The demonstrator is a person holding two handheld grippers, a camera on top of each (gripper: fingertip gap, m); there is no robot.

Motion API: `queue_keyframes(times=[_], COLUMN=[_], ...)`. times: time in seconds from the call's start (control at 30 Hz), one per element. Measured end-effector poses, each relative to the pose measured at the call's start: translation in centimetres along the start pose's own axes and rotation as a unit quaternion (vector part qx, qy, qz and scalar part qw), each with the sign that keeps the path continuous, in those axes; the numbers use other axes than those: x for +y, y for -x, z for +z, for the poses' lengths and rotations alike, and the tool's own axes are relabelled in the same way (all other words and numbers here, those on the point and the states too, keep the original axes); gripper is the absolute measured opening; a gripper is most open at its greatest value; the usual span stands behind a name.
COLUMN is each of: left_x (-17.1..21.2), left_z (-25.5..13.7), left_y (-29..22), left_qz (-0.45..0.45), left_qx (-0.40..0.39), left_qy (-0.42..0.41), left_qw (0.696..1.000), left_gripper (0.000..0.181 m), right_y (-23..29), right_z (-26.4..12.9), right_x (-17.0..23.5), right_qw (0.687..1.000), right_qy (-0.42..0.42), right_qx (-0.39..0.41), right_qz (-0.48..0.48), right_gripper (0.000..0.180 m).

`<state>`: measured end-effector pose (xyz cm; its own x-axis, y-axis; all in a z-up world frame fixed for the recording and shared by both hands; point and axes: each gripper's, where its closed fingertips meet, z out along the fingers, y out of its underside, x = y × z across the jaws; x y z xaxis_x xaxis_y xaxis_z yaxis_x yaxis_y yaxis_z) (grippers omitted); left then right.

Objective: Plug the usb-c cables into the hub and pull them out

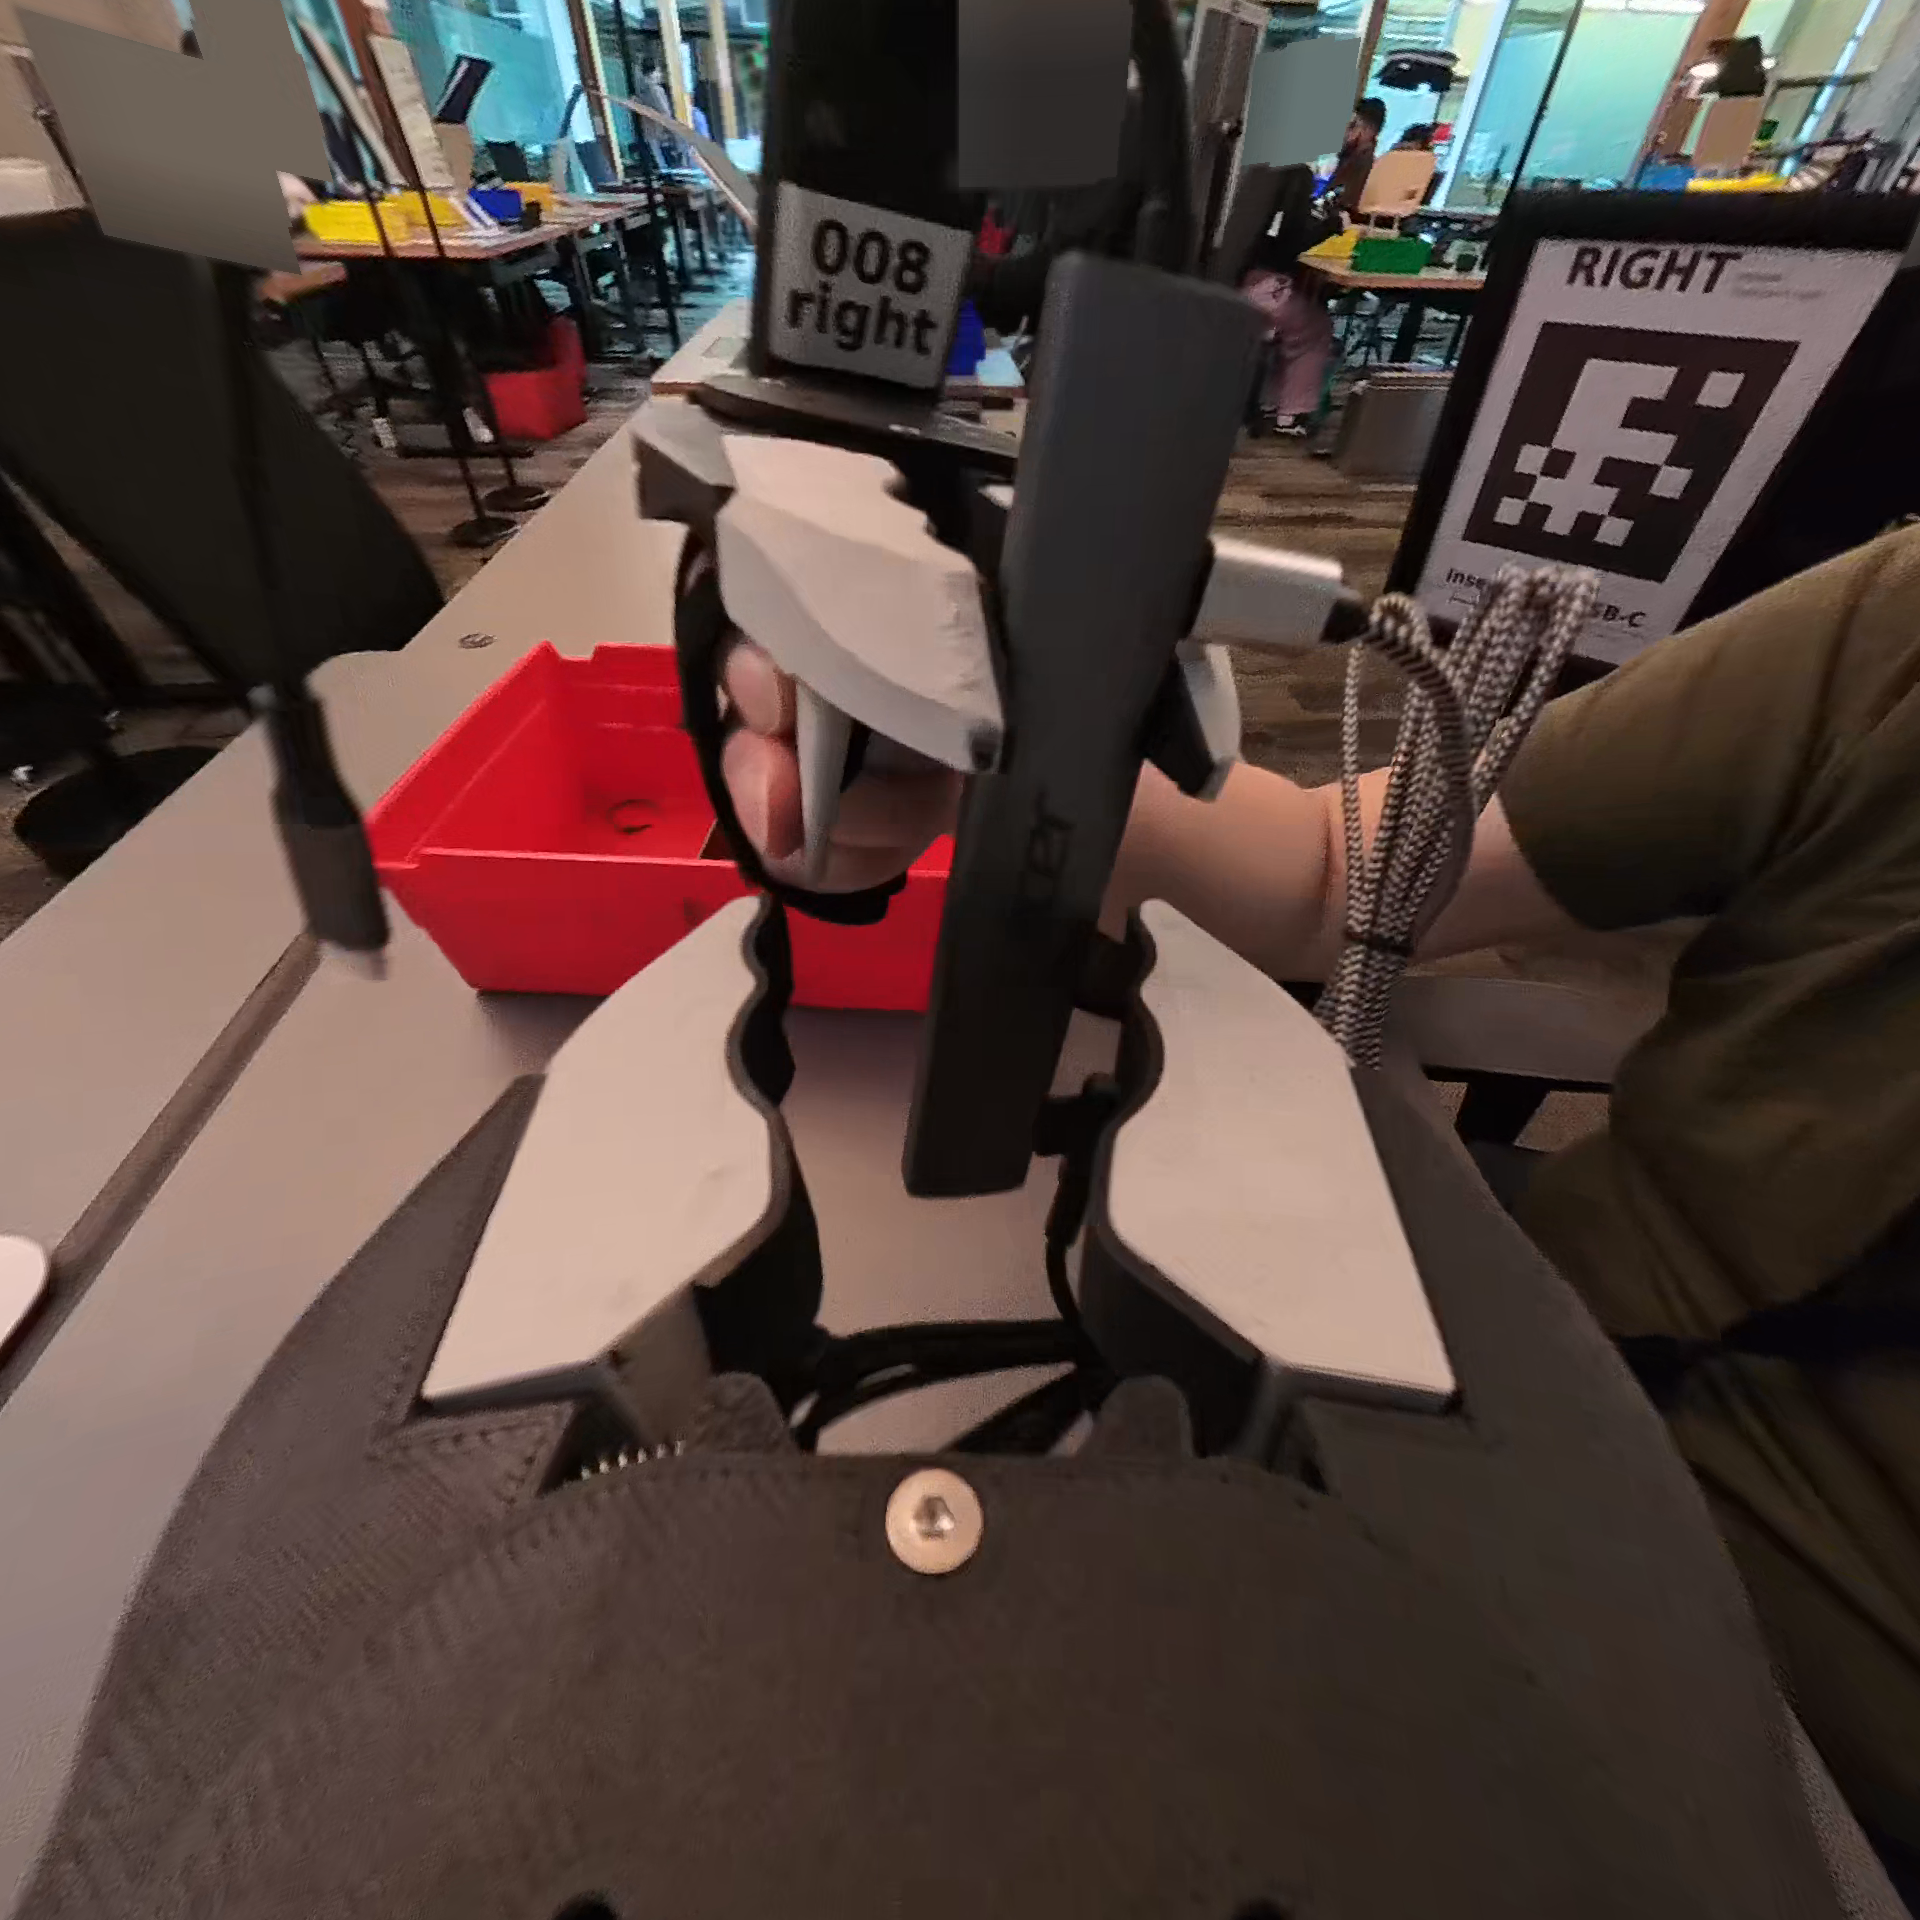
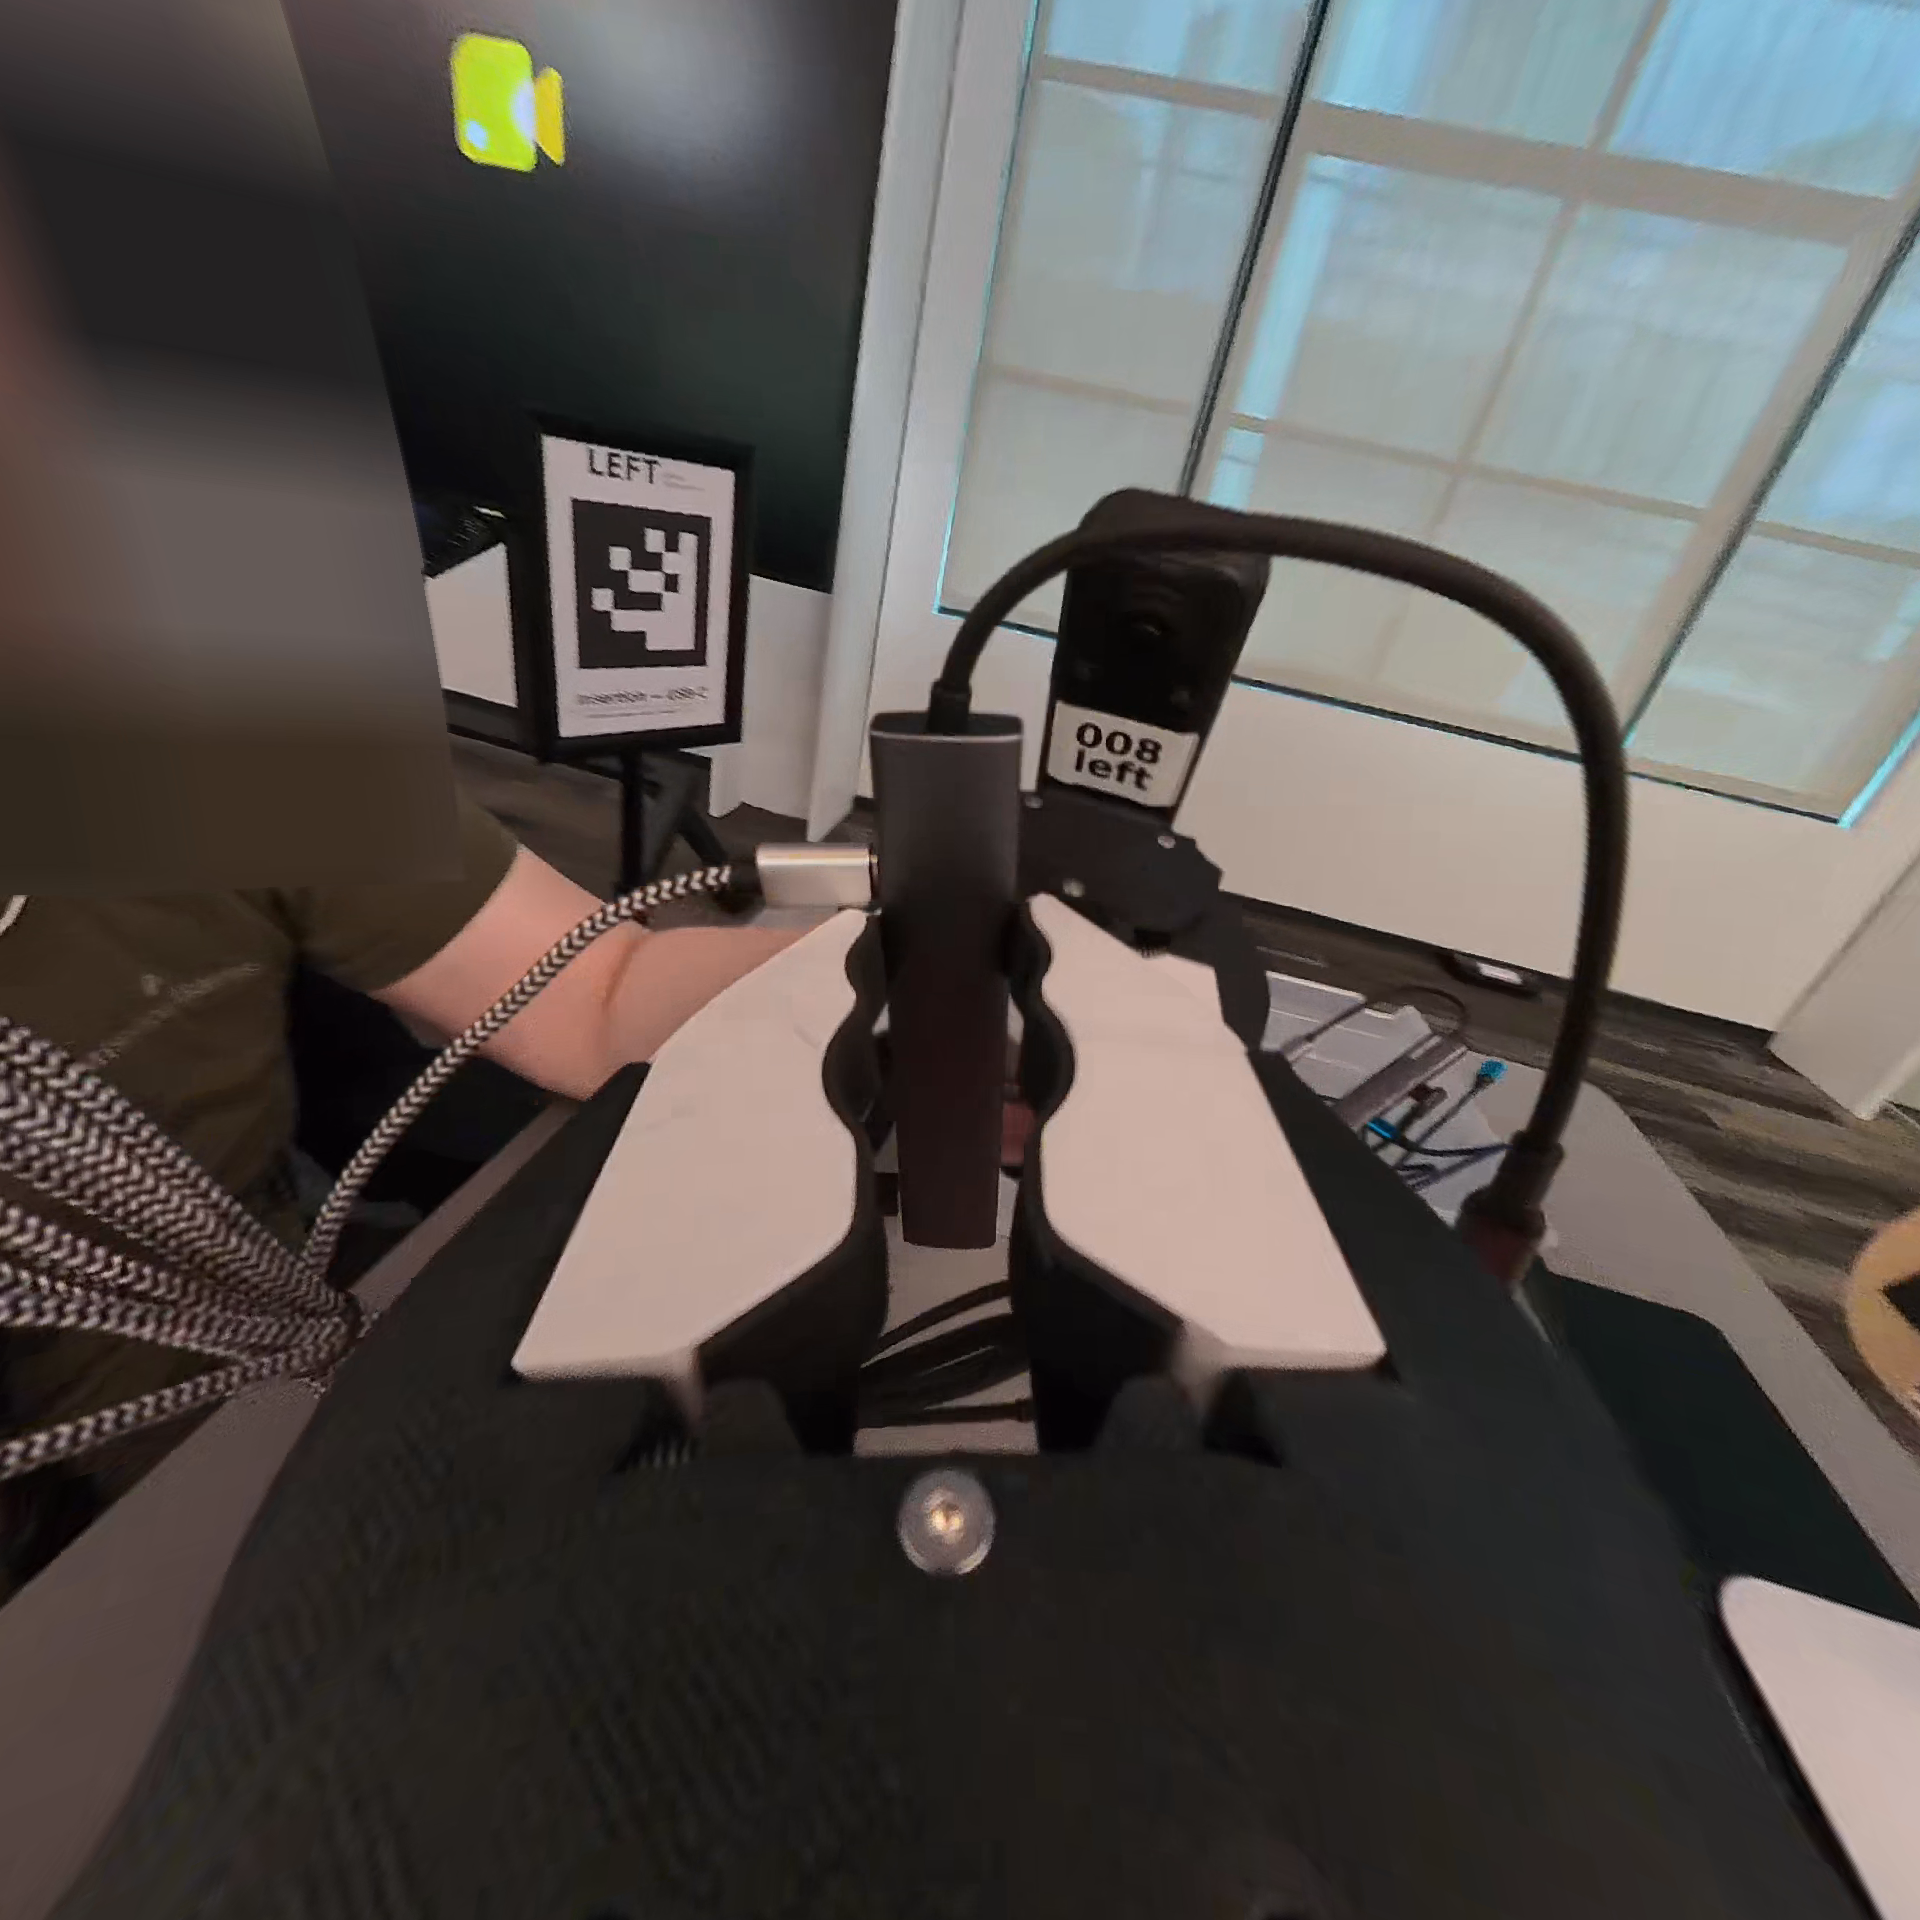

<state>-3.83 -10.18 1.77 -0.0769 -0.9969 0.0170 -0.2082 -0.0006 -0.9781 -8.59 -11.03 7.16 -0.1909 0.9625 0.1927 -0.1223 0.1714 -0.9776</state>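
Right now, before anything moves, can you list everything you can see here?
hub: one, dark grey, upright in the right tongs
hub's own cable: one, black, arcing from the hub's top, free plug dangling
braided cable: one, black and white, silver plug in the hub's side, rest hanging bundled
bin: one, red, on the table behind the hub
marker signs: two, black and white, one standing at each side
table: one, grey
arm: one, olive sleeve, behind the hub
left tongs: open, at the hub's lower end
right tongs: shut on the hub
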Motion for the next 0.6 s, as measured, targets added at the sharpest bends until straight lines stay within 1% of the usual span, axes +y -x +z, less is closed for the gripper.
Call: queue_keyframes(times=[0.07,0.13,0.27,0.37,0.4,0.43,0.53,0.6], left_x=[0.3,0.1,-0.1,-0.4,-0.7,-0.9,-1.3,-1.7], left_z=[0.9,1.1,1.1,0.8,0.6,0.6,0.5,0.0], left_y=[-0.2,-0.1,0.8,1.4,1.4,1.3,2.0,2.9], left_qz=[0.006,0.014,0.02,0.026,0.033,0.044,0.075,0.088], left_qx=[0.004,-0.001,-0.028,-0.054,-0.059,-0.062,-0.112,-0.154], left_qy=[0.004,-0.004,-0.006,-0.011,-0.02,-0.021,-0.02,-0.021], left_qw=[1.0,1.0,0.999,0.998,0.998,0.997,0.991,0.984], left_gripper=[0.055,0.053,0.046,0.039,0.036,0.025,0.023,0.023], right_y=[0.3,0.5,0.1,-0.3,-0.5,-0.8,-1.3,-2.0], right_z=[0.0,-0.2,-0.4,-0.9,-1.1,-1.2,-1.6,-2.2], right_x=[-0.1,-0.2,-0.2,0.1,0.2,0.1,-0.2,-0.1], right_qw=[1.0,1.0,1.0,1.0,0.999,0.999,0.998,0.997], right_qy=[-0.008,-0.017,-0.017,0.001,0.004,0.003,-0.002,0.006], right_qx=[-0.014,-0.023,-0.002,0.011,0.019,0.03,0.046,0.071], right_qz=[0.005,0.004,-0.012,-0.027,-0.029,-0.031,-0.032,-0.033], right_gripper=[0.023,0.023,0.024,0.023,0.024,0.024,0.023,0.023])
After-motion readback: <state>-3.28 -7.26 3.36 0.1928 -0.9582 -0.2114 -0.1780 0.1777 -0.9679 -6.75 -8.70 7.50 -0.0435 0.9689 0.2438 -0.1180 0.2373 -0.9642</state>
